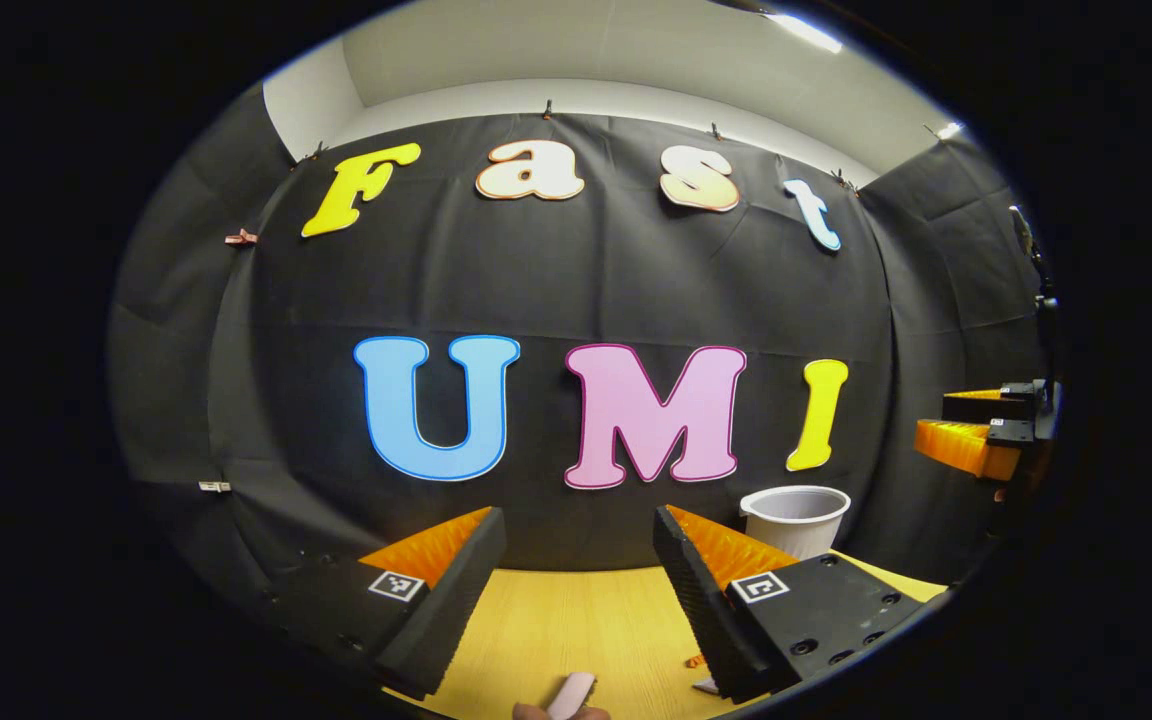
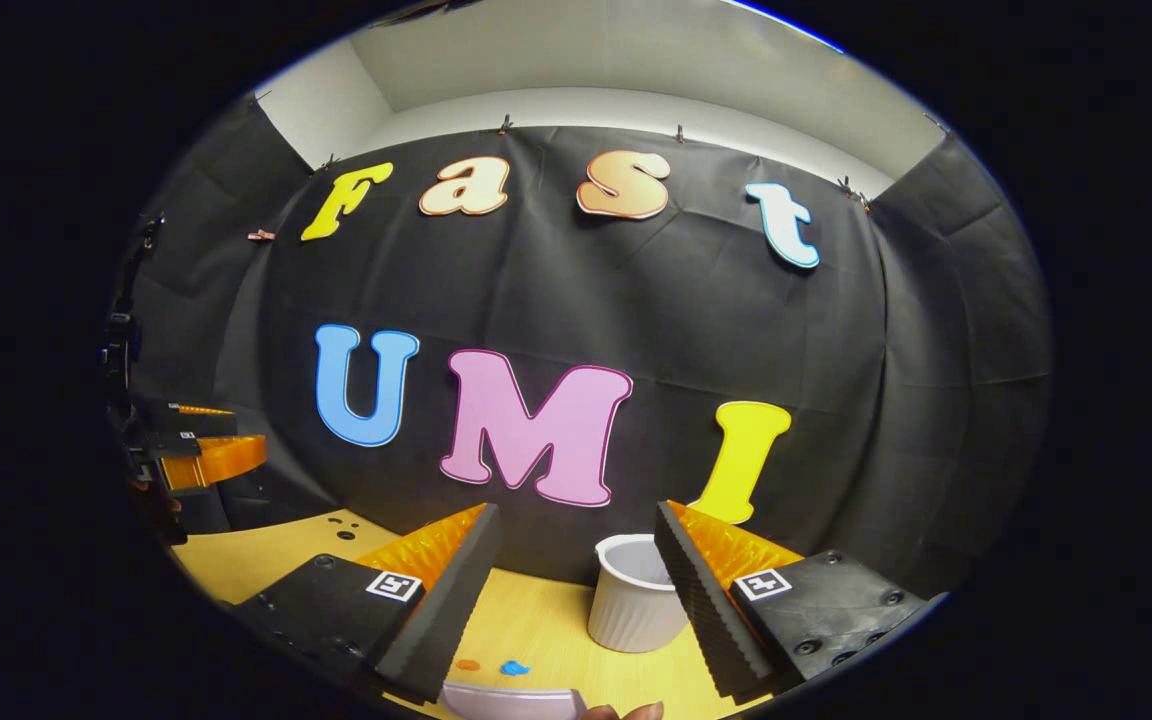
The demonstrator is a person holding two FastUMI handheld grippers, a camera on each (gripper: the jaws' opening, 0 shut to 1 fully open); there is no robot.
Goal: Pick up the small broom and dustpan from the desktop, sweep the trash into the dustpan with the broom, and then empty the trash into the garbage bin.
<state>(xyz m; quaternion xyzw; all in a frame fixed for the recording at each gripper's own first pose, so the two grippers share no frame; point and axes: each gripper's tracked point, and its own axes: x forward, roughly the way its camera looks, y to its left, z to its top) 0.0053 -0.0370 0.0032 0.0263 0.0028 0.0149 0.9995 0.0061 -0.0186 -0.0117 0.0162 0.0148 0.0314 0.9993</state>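
Both grippers hang above the wooden table (image 1: 576, 620) with their jaws spread wide and nothing between them. In the left gripper view, the left gripper (image 1: 576, 590) faces the booth wall, a pale pink handle tip (image 1: 572, 693) just below it, and the right gripper (image 1: 976, 425) off to the side. In the right gripper view, the right gripper (image 2: 576, 590) looks toward the white garbage bin (image 2: 631, 600) standing near the wall. A lilac dustpan edge (image 2: 511, 700) lies below, with small orange and blue scraps of trash (image 2: 514, 667) just beyond it.

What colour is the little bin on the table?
White, with ribbed sides; the garbage bin shows best in the right gripper view.
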